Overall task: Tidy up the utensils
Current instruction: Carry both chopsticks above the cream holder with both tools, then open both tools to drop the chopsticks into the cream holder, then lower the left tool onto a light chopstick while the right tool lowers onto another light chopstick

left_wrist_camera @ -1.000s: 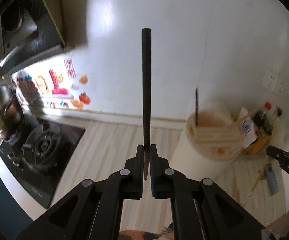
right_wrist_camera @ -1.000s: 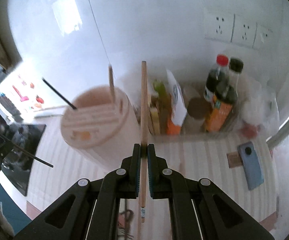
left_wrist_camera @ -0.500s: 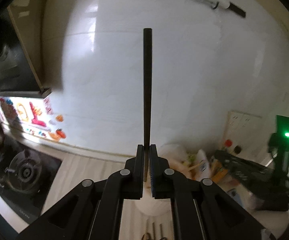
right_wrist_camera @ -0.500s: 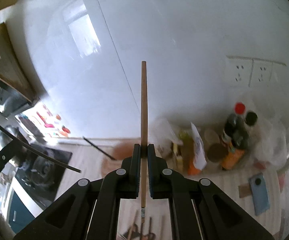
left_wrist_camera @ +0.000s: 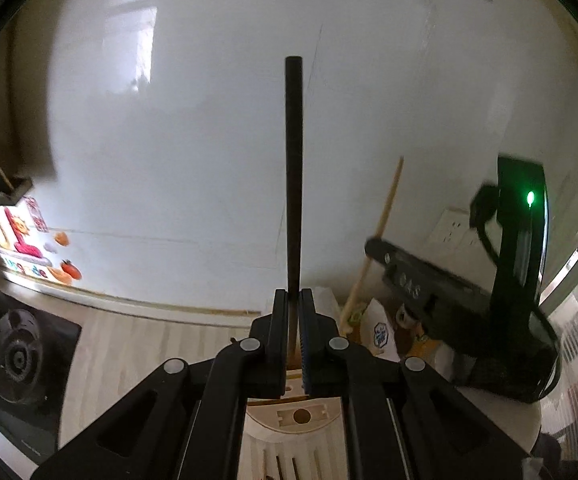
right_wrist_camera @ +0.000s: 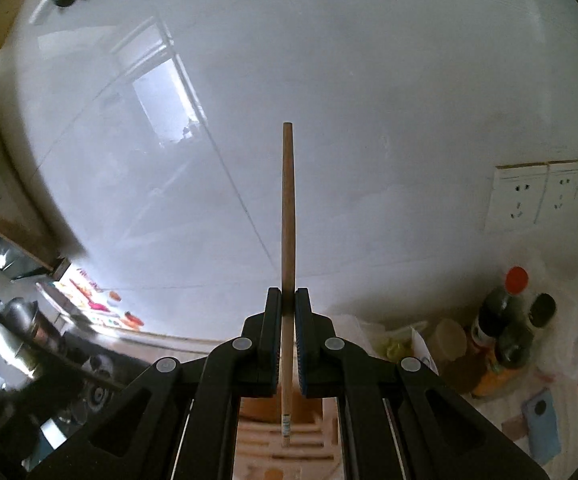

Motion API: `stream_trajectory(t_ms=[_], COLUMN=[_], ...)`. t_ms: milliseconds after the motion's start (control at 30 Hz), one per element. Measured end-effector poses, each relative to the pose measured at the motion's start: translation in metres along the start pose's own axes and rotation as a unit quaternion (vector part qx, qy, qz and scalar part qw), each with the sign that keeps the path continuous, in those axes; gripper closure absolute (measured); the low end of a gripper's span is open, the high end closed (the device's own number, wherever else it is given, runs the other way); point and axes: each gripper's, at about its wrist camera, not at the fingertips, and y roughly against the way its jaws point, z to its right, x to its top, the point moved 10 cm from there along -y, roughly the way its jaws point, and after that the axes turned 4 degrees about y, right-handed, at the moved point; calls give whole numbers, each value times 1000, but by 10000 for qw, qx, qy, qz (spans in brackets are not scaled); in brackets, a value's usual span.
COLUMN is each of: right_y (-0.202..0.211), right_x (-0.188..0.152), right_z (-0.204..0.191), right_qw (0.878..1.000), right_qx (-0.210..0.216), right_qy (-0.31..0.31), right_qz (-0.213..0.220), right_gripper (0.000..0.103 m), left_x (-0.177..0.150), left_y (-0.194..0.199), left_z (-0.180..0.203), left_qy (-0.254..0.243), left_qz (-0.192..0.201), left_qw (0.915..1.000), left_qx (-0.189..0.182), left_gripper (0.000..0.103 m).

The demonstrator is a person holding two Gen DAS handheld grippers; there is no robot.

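Note:
In the left wrist view my left gripper point(left_wrist_camera: 294, 294) is shut on a black chopstick point(left_wrist_camera: 294, 168) that stands straight up out of the jaws. Just under the jaws lies the round wooden lid of the utensil holder point(left_wrist_camera: 301, 416), with a hole and slots in it. My right gripper point(right_wrist_camera: 287, 292) is shut on a light wooden chopstick point(right_wrist_camera: 287, 216), its lower end hanging over the holder's top point(right_wrist_camera: 301, 446). From the left wrist the right gripper point(left_wrist_camera: 373, 245) appears at the right, its wooden chopstick point(left_wrist_camera: 387, 208) slanting up.
A white tiled wall fills both views. A gas stove point(left_wrist_camera: 17, 352) lies at the left, with a steel pot point(right_wrist_camera: 17, 332). Sauce bottles point(right_wrist_camera: 505, 320), packets and a blue phone point(right_wrist_camera: 541, 428) crowd the right corner below wall sockets point(right_wrist_camera: 521, 200).
Both grippers have risen and come in over the holder, each still gripping its chopstick. The holder has slid from ahead to beneath the jaws, and more wall fills both views.

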Motion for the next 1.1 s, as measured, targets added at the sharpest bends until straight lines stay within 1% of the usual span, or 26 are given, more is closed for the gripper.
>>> stream_trajectory(t_ms=[133, 233, 367, 500, 600, 667, 700, 733, 767, 800, 833, 867, 933, 967, 1033, 1100], right_y=[-23, -37, -46, -50, -42, -26, -19, -8, 4, 13, 24, 34, 51, 61, 74, 84], right_x=[-1, -8, -21, -33, -38, -38, -37, -36, -35, -34, -36, -37, -43, -48, -61, -74], right_z=[5, 9, 12, 7, 7, 12, 13, 18, 23, 26, 30, 33, 43, 49, 57, 69], right_qw=[10000, 10000, 9998, 9987, 9978, 9976, 9976, 9978, 9979, 9982, 9985, 9987, 9988, 9987, 9982, 9977], right_qx=[-57, -77, -108, 70, 210, 295, 325, 315, 318, 297, 236, 185, 30, -47, -199, -282], right_qy=[-29, -35, 88, 181, 137, 22, -11, -56, -131, -113, -127, -162, -201, -225, -267, -310], right_qz=[-10, -36, -135, -465, -619, -621, -609, -586, -541, -501, -476, -445, -451, -459, -497, -526], right_gripper=[97, 97, 96, 96, 95, 85, 77, 71, 69, 65, 62, 60, 51, 48, 37, 31], left_x=[-12, -23, -35, -40, -35, -26, -22, -18, -15, -14, -13, -13, -19, -25, -39, -56], left_y=[-32, -51, -67, -69, -52, -29, -23, -13, -2, 6, 16, 23, 36, 40, 47, 49], left_z=[-9, -14, -18, -20, -18, -14, -16, -18, -21, -23, -27, -30, -38, -43, -54, -62], left_qy=[76, 136, 147, 292, 397, 396, 395, 395, 422, 451, 485, 509, 503, 491, 483, 493], left_qz=[-337, -575, -801, -964, -887, -696, -635, -526, -398, -316, -204, -121, -18, -28, -37, -46], left_qw=[9994, 9982, 9967, 9949, 9951, 9968, 9972, 9978, 9982, 9983, 9982, 9979, 9972, 9966, 9946, 9926], left_qx=[71, 73, 63, -83, -160, -82, -23, 49, 118, 170, 279, 380, 545, 658, 920, 1109], left_gripper=[100, 100, 100, 99, 98, 90, 85, 72, 50, 39, 24, 21, 20, 13, 0, 0])
